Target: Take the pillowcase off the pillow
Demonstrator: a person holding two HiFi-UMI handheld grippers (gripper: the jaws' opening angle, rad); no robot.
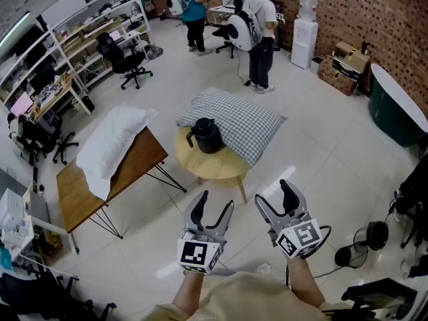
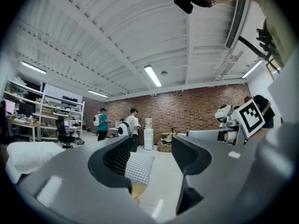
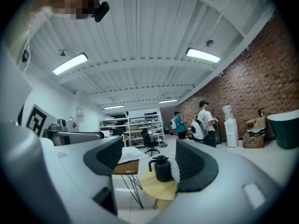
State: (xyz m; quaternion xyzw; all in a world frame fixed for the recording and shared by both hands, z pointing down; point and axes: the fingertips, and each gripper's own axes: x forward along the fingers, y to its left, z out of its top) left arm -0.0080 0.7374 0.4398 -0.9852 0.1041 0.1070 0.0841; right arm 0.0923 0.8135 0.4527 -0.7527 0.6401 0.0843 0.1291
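A grey-and-white checked pillow (image 1: 235, 122) lies half on a small round wooden table (image 1: 212, 168), with one end hanging over the far side. It also shows between the jaws in the left gripper view, as the checked pillow (image 2: 139, 168). Beside it stands a black kettle (image 1: 206, 136) (image 3: 161, 168). My left gripper (image 1: 216, 202) (image 2: 150, 157) and right gripper (image 1: 275, 195) (image 3: 147, 162) hover side by side above the floor, nearer to me than the table. Both are open and hold nothing.
A white pillow (image 1: 111, 144) lies on a rectangular wooden table (image 1: 80, 196) to the left. Two persons (image 1: 259, 32) stand at the back near a water dispenser (image 1: 305, 32). Also around are an office chair (image 1: 127, 60), shelves (image 1: 87, 32) and a dark green tub (image 1: 396, 105).
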